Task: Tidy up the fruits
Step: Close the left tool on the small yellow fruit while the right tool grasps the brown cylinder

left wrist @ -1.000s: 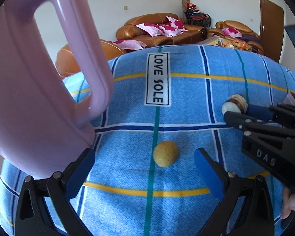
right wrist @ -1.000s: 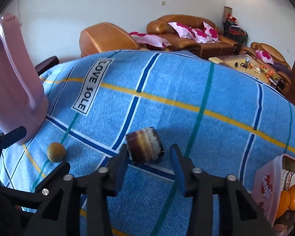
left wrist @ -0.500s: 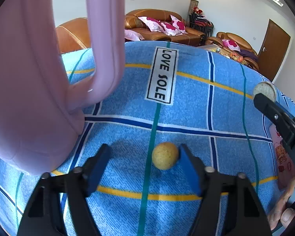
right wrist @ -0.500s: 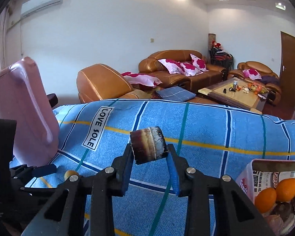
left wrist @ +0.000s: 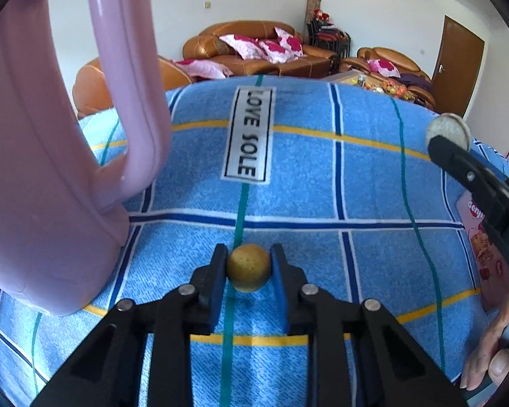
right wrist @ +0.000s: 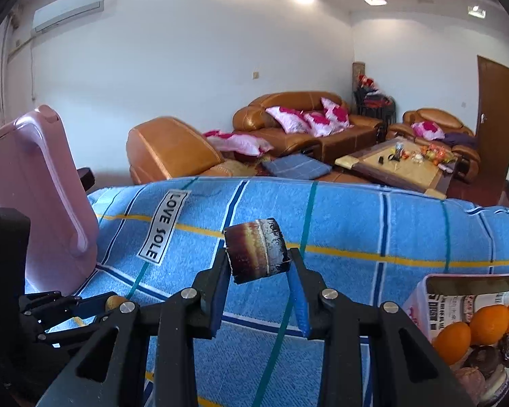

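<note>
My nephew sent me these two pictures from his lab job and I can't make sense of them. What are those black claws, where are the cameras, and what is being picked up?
No robot here: a person holds two hand-held grippers, each carrying a wide-angle camera looking along its two fingers. One picture is the left gripper's view, closed on a small yellow-brown fruit on the blue checked cloth. The other is the right gripper's view, holding a dark brown striped piece above the cloth. A pink jug stands at the left; a pink box with oranges and dark fruits sits at the right.

The blue cloth (left wrist: 373, 183) is viewed closely from the left wrist, and from higher at the right wrist; the pink jug (right wrist: 40, 200) is shared.
</note>
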